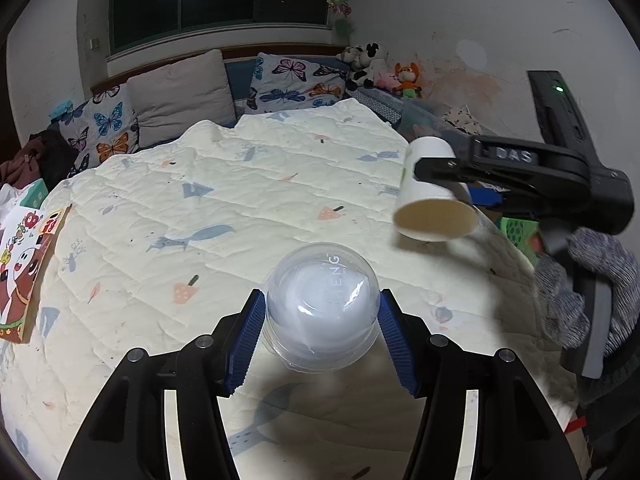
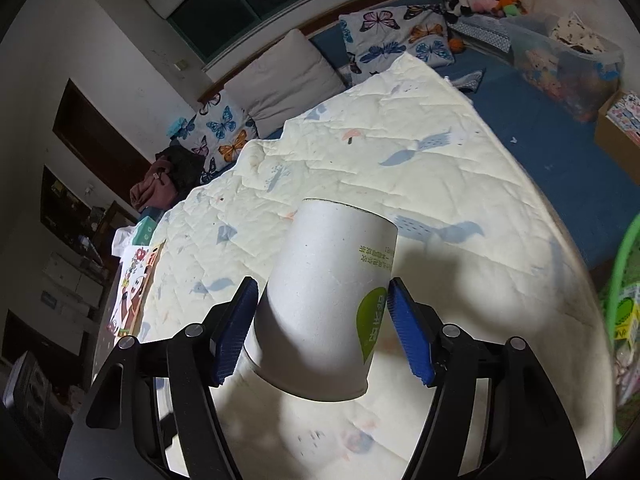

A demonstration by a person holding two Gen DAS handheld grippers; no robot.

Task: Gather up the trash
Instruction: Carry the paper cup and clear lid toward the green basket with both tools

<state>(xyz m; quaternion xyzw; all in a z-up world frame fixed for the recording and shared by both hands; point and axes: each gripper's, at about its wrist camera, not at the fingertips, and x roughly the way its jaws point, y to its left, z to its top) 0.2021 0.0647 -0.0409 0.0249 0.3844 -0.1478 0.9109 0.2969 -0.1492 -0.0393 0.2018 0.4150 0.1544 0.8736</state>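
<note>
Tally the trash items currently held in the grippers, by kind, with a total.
Clear plastic cup, in the left gripper: 1
White paper cup, in the right gripper: 1
Total: 2

Bedroom, night. Dark window (image 1: 220,4) w/ ceiling lamp reflected in the glass, set in a scuffed white wall (image 1: 460,20). Bed takes up most of the room: cream quilt (image 1: 240,200) w/ small prints, spread over a blue sheet (image 2: 560,168). At the head edge, a grey pillow (image 1: 182,90) btwn two butterfly pillows (image 1: 298,82). Stuffed toys (image 1: 380,68) in the far right corner. Dark clothes (image 2: 168,176) heaped at the left edge. Dark shelving (image 2: 64,208) along the left wall. Clear storage bin (image 2: 568,64) by the right edge.
</note>
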